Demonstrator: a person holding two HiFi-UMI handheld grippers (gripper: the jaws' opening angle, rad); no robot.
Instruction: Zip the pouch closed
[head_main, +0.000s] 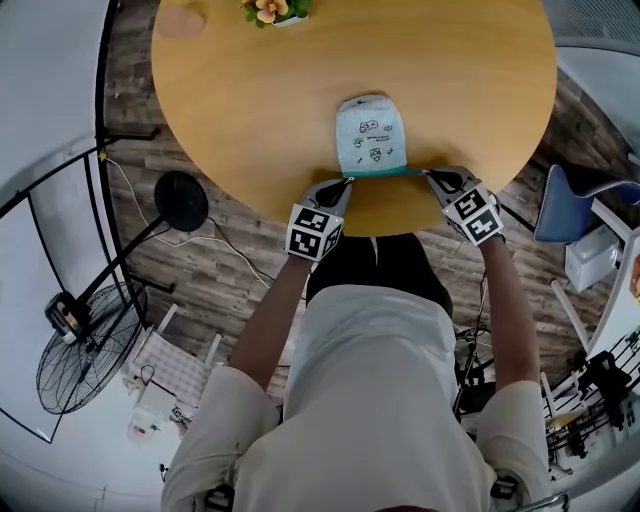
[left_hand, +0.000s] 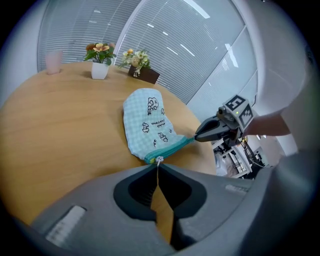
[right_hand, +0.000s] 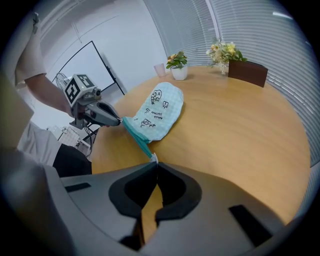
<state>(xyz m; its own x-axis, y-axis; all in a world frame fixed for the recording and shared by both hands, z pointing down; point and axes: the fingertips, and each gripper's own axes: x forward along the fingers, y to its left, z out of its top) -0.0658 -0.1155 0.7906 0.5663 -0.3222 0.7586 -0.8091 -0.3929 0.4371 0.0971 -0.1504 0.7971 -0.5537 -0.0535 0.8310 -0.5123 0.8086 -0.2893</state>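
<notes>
A pale blue checked pouch (head_main: 369, 133) with small cartoon prints lies flat near the front edge of the round wooden table (head_main: 250, 110). Its teal zipper edge (head_main: 385, 174) faces me, pulled straight between both grippers. My left gripper (head_main: 343, 184) is shut on the small silver zipper pull (left_hand: 159, 160) at the pouch's left end. My right gripper (head_main: 430, 177) is shut on the zipper's other end (right_hand: 153, 158). In the left gripper view the pouch (left_hand: 146, 122) stretches toward the right gripper (left_hand: 199, 136). In the right gripper view the pouch (right_hand: 157, 112) runs to the left gripper (right_hand: 118, 121).
At the table's far side stand a flower pot (left_hand: 99, 69), a second bouquet by a brown box (left_hand: 144, 74) and a pink cup (left_hand: 53, 61). A fan (head_main: 85, 345) stands on the floor at left. A blue chair (head_main: 565, 205) is at right.
</notes>
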